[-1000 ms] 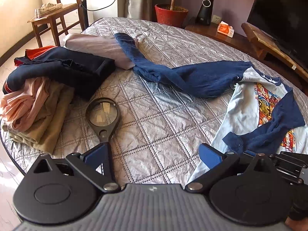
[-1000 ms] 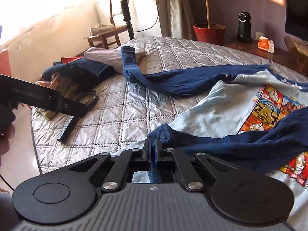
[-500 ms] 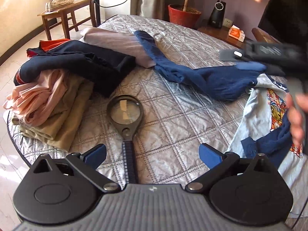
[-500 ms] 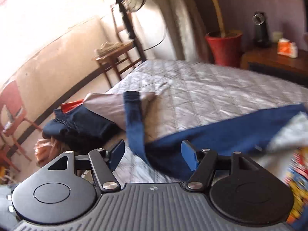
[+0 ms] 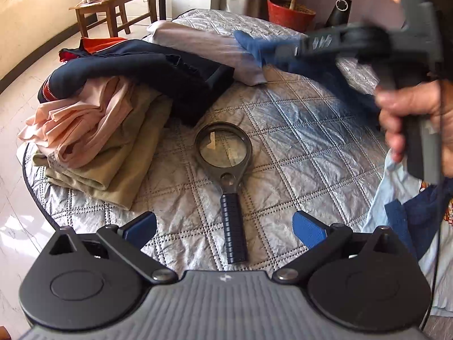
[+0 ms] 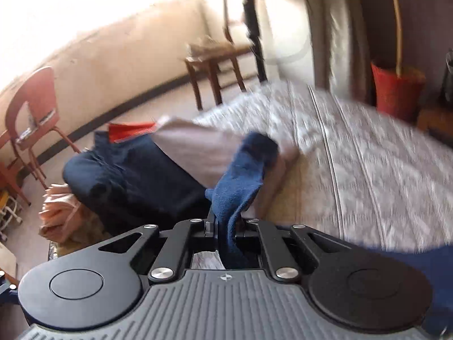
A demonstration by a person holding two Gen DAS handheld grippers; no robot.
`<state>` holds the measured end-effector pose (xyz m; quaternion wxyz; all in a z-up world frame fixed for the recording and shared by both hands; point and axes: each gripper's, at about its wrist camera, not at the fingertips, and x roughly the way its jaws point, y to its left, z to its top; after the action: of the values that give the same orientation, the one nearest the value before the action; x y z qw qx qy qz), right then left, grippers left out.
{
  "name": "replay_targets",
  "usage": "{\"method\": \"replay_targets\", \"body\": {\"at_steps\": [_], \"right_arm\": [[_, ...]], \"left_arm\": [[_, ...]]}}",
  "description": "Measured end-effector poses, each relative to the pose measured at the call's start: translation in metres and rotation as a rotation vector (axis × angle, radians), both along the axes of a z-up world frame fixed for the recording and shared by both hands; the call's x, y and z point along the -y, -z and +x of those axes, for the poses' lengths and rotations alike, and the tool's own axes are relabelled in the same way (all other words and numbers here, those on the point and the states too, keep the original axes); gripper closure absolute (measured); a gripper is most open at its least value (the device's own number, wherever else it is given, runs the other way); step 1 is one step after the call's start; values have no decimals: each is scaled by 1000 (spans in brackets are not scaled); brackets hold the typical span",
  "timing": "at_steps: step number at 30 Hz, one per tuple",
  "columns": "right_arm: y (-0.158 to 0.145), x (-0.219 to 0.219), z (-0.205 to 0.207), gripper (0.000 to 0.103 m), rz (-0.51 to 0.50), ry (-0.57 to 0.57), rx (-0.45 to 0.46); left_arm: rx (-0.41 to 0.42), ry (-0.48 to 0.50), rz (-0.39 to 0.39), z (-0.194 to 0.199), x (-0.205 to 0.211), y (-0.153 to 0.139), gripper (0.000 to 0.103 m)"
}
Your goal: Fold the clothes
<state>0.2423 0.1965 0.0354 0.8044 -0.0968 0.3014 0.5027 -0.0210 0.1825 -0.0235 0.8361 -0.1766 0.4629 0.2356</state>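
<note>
The right gripper [image 6: 225,228] pinches the blue sleeve [image 6: 240,175] between closed fingers, above the bed [image 5: 297,147] — near its far edge. The left gripper [image 5: 223,225] hovers with fingers spread wide over a magnifying glass [image 5: 226,170] beside the folded pile [image 5: 113,113] at the left edge.

home bedroom | quilted bed [image 5: 297,130] | wooden chair [image 5: 113,2] | potted plant [image 5: 288,11]

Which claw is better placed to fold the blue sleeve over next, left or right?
Right. The right claw is already shut on the blue sleeve. The left claw is open, holding nothing, over the magnifying glass.
</note>
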Motion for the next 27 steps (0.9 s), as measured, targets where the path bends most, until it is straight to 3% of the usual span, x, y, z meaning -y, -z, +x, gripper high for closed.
{"method": "replay_targets", "body": {"at_steps": [1,2,3,4,6,9,12,13,14,16,19,22,24,25,26,27], "right_arm": [[-8,-3,0,80,-22,5,18],[-9,-6,9,58,-60,0,-39],[-8,-4,18,42,-73,-8,-107],[-11,6,22,24,-48,15,-105],[-18,39,33,21,9,91,-49],[-20,91,81,21,-25,277,-38],[-11,145,143,35,-118,477,-60],[-2,157,155,41,-188,498,-21],[8,162,162,40,-285,500,29],[31,171,174,44,-394,499,39],[56,186,185,45,-418,551,33],[73,194,189,49,-351,590,-5],[77,194,193,59,-304,596,-24],[76,195,197,69,-279,600,-51],[75,194,201,86,-273,603,-69],[72,194,203,92,-275,607,-83]], "left_arm": [[-1,-3,-2,-1,-1,1,1],[-2,-6,-5,-1,-2,2,1],[-2,-4,-5,-1,-2,2,1],[1,5,-3,-2,0,2,1],[8,21,2,-2,5,3,1],[17,47,10,-2,12,3,1],[-1,84,6,4,20,12,1],[-5,94,2,7,22,14,1],[-8,104,-4,11,23,16,1],[-7,110,-12,17,24,19,1],[-3,113,-24,26,24,23,1],[-3,124,-37,33,27,26,1],[-3,133,-43,37,30,27,1],[-1,138,-45,40,31,27,1],[2,144,-44,42,32,26,1],[6,150,-44,44,34,25,1]]}}
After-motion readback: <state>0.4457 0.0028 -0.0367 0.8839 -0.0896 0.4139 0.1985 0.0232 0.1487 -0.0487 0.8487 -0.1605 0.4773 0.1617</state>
